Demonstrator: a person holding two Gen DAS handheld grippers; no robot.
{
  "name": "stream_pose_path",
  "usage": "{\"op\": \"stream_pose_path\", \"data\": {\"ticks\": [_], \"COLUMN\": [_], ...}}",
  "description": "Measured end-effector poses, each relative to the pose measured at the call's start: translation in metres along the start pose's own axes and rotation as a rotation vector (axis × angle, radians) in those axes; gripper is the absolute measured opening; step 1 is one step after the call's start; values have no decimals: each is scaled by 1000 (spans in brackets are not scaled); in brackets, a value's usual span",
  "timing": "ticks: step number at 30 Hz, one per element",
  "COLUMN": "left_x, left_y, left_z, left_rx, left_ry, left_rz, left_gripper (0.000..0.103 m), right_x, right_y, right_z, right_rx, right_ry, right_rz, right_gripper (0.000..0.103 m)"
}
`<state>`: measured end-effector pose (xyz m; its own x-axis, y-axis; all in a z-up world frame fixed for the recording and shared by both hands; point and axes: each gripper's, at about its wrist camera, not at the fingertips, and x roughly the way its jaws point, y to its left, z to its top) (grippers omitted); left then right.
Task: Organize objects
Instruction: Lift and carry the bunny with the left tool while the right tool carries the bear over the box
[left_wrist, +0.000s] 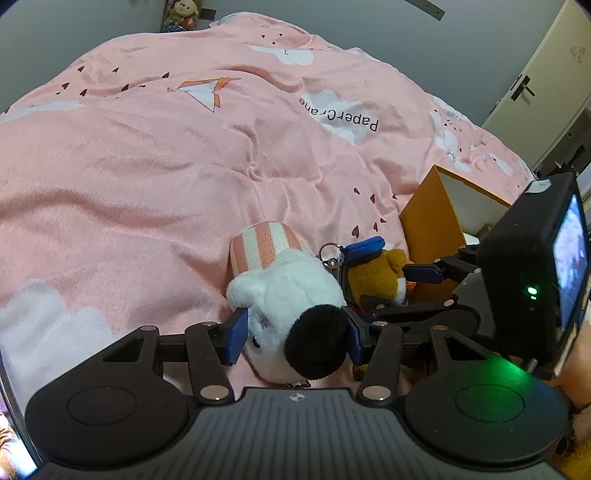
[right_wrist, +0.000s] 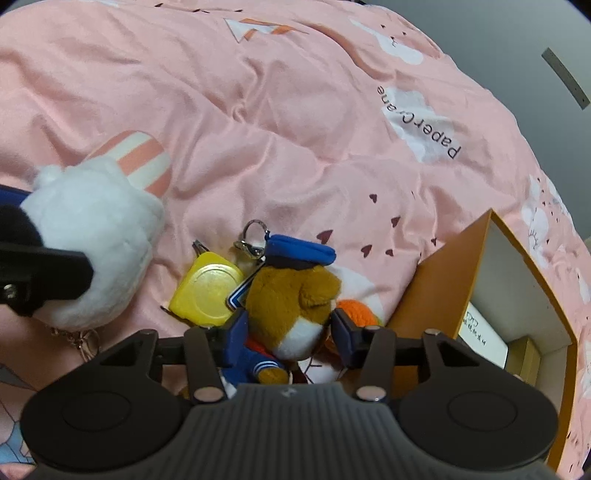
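Both jaws are clenched on toys: left gripper (left_wrist: 293, 332) on the white plush (left_wrist: 291, 295), right gripper (right_wrist: 290, 328) on the brown plush (right_wrist: 295, 299); the orange box (right_wrist: 443, 280) opens just right of the brown plush, nearer the right gripper.

The brown plush (right_wrist: 295, 295) hid most of the orange item (right_wrist: 356, 312) beside the orange box (right_wrist: 443, 273), whose far end the frame cut off.

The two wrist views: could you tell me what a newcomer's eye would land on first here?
First, the white plush toy with a black ear, squeezed between the left gripper fingers on the pink bedspread. Next, the brown bear in a blue cap, caught by the right gripper. At the right lies an open orange box.
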<state>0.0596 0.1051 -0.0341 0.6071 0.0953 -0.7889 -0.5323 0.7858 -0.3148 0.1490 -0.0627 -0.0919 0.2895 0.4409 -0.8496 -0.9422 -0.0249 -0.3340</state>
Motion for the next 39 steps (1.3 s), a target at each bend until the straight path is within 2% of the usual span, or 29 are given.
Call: {"op": "stream_pose_path", "data": {"ticks": [4, 7, 9, 11, 13, 17, 21, 31, 34, 37, 39], "left_x": [0, 1, 2, 3, 3, 3, -1, -43, -58, -70, -71], "left_y": [2, 5, 6, 5, 5, 5, 2, -36, -59, -79, -88], "left_z": [0, 0, 0, 0, 0, 0, 0, 4, 5, 12, 21], "left_rx": [-6, -18, -20, -18, -18, -18, 2, 160, 235, 290, 291], "left_ry": [0, 3, 5, 7, 7, 6, -12, -192, -255, -276, -256], "left_rz": [-6, -11, -11, -10, -10, -12, -33, -169, -229, -312, -382], "left_gripper": [60, 60, 60, 60, 60, 60, 60, 59, 60, 60, 60], "right_x": [-7, 1, 6, 8, 11, 8, -17, -121, -150, -172, -181], "right_y": [-2, -11, -15, -10, -7, -13, -15, -56, -82, -104, -116], "right_z": [1, 2, 2, 3, 3, -1, -8, -28, -41, -53, -60], "right_rx": [8, 67, 90, 60, 43, 75, 101, 149, 225, 268, 280], "right_ry": [-27, 4, 35, 51, 54, 21, -54, -265, -307, -327, -324], "right_rz": [48, 67, 69, 57, 36, 30, 19, 20, 68, 63, 33], "right_gripper": [48, 50, 52, 54, 52, 43, 42, 42, 42, 42, 42]}}
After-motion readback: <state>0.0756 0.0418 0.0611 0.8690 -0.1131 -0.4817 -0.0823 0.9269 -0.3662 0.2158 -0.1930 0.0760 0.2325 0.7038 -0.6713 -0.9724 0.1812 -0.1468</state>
